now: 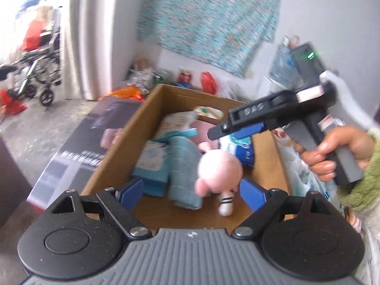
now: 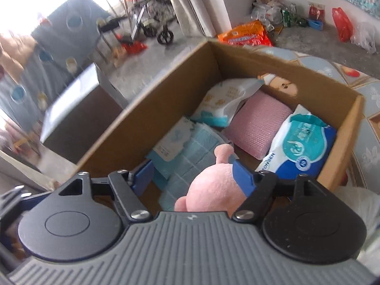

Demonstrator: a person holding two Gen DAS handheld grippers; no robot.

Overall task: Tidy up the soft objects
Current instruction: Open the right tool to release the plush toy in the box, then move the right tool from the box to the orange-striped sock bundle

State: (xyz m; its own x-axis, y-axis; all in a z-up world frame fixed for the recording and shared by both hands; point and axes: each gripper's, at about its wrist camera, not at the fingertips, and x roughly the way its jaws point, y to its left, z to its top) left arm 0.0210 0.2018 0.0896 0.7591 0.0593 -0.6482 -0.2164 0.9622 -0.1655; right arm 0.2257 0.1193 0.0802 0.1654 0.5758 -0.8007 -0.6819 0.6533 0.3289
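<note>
While both tongs stand wide and hold nothing, the left tongs (image 1: 192, 190) and right tongs (image 2: 193, 178) hang over the open brown cardboard box (image 2: 166, 99). Inside it lies the pink plush toy (image 1: 219, 172), among wipe packs. Beyond, grey concrete floor (image 1: 42, 128), white wall (image 1: 320, 11) with a turquoise patterned cloth (image 1: 209, 21).
</note>
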